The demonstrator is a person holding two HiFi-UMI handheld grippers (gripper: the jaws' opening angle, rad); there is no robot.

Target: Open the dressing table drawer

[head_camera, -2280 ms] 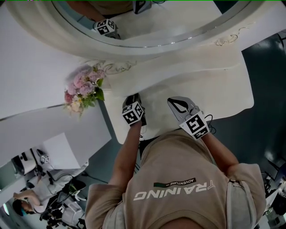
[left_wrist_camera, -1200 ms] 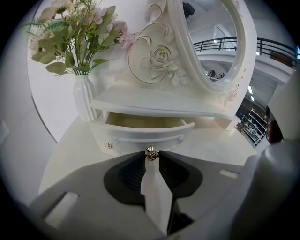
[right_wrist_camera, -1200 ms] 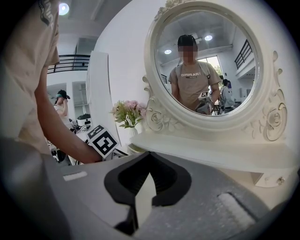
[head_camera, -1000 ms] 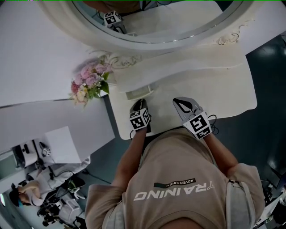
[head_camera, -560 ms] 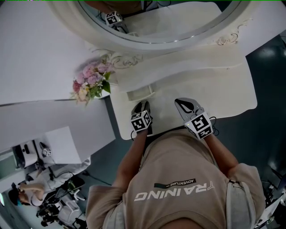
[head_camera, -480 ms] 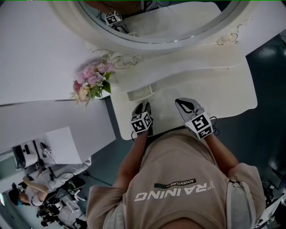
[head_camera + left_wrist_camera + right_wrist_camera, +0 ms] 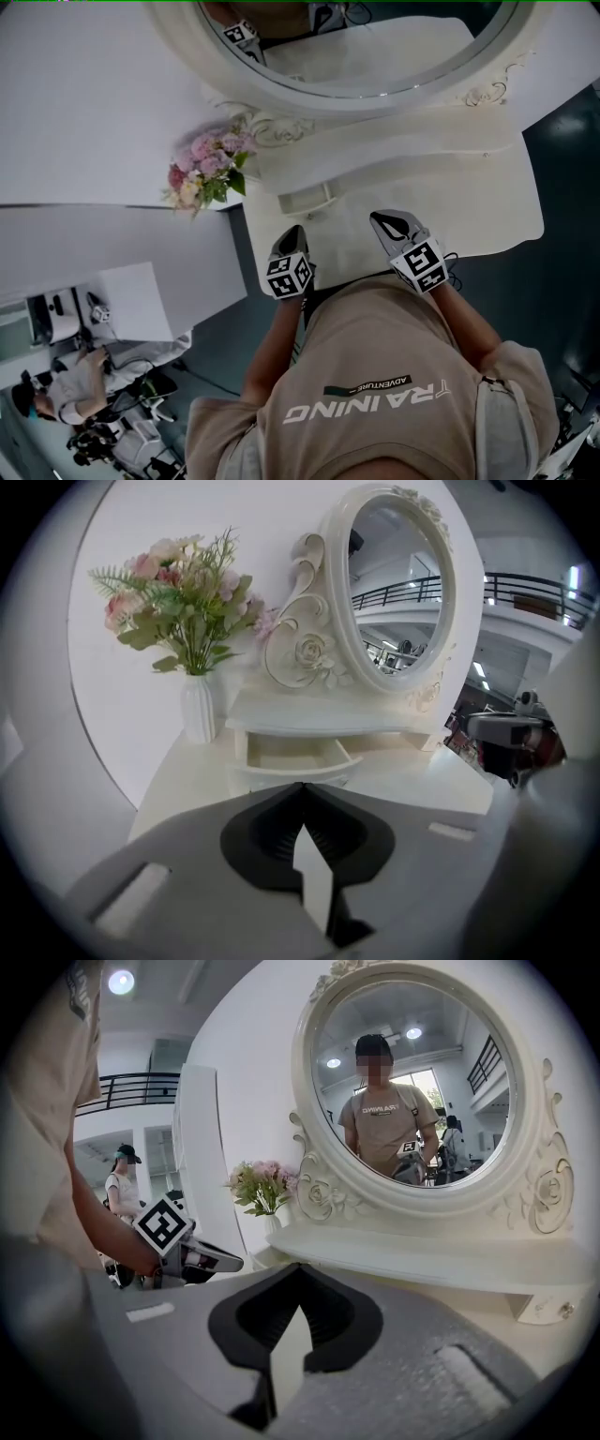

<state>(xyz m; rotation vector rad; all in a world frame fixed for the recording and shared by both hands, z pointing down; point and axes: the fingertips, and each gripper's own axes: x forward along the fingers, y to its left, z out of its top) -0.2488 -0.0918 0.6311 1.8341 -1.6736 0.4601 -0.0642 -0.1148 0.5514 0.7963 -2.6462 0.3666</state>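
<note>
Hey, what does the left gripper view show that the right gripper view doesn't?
Only the left gripper view: the open drawer, pulled out under the shelf. Only the right gripper view: the person's reflection in the glass, and the left claw seen from the side. Both: the oval mirror, the flowers, and each view's own claw shut on nothing.

A plain white wall (image 7: 84,112) fills my head view from nine to eleven o'clock; dark grey floor (image 7: 562,281) lies at three. My right gripper view shows a railed balcony (image 7: 131,1091) at ten o'clock, a round ceiling lamp (image 7: 121,982) above it.
</note>
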